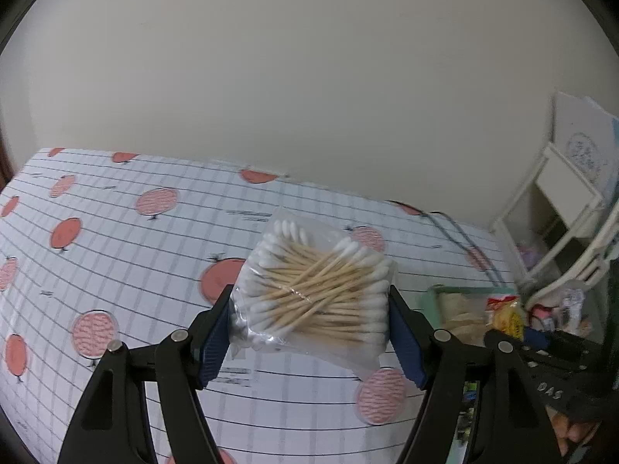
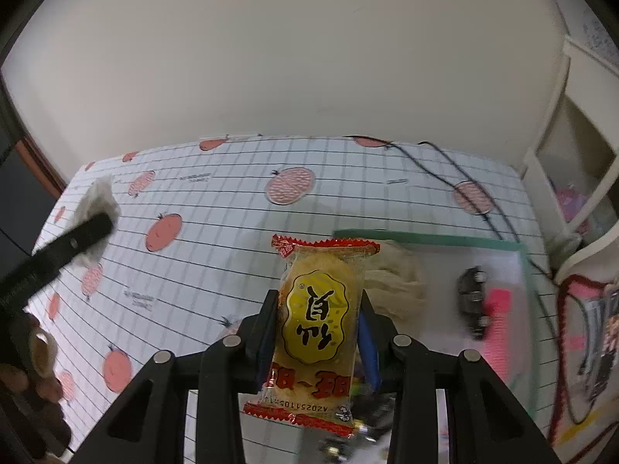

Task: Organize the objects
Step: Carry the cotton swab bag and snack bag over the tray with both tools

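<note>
The left gripper (image 1: 311, 328) clasped a swab bag (image 1: 315, 290) above the table (image 1: 116, 239); the right gripper (image 2: 319, 332) pinched a snack (image 2: 315, 328). Mid-carry, seemingly; next each wanted lowering into the tray (image 2: 425, 237) just ahead-right of the snack.

A plain cream wall (image 2: 294, 50) rises behind the surface (image 2: 240, 208), which is covered in a white grid-lined cloth printed with red fruit. A white shelf unit (image 2: 572, 147) stands at the right, against the wall.
</note>
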A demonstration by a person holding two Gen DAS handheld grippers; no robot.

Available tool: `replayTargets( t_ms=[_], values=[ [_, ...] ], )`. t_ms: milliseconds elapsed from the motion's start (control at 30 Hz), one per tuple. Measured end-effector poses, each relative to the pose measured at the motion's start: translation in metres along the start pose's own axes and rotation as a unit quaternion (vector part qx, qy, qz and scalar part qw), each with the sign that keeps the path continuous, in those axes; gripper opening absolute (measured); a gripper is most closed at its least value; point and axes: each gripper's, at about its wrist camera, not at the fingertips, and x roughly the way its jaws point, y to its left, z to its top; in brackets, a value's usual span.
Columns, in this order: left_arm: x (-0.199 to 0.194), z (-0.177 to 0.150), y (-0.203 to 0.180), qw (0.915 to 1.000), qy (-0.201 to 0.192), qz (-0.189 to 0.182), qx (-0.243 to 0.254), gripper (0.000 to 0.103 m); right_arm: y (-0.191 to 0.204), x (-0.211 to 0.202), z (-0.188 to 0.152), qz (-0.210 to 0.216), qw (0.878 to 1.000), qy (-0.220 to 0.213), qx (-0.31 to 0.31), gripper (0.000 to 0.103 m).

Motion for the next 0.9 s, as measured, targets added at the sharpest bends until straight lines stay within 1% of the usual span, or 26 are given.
replayTargets(
  t_ms=[300,500,600,733,900],
  values=[
    [-0.009,0.000,-0.049,0.9990,-0.009,-0.032,0.031,0.074,-0.043,-0.021,-0.006,-0.009,1.000,-0.023,0.008,0.039],
    [-0.011,0.002,-0.072,0.9976,-0.014,-0.060,0.031,0.074,-0.075,-0.034,-0.006,-0.023,0.999,-0.039,0.022,0.039],
    [-0.009,0.001,-0.087,0.9966,-0.015,-0.069,0.041,0.074,-0.089,-0.039,-0.006,-0.029,0.998,-0.045,0.028,0.039],
    [-0.002,-0.003,-0.109,0.9954,-0.012,-0.078,0.055,0.074,-0.108,-0.042,-0.007,-0.027,0.997,-0.049,0.044,0.039],
    [0.009,-0.011,-0.138,0.9931,-0.001,-0.091,0.074,0.074,-0.125,-0.042,-0.012,-0.045,0.997,-0.046,0.045,0.039]
  ],
)
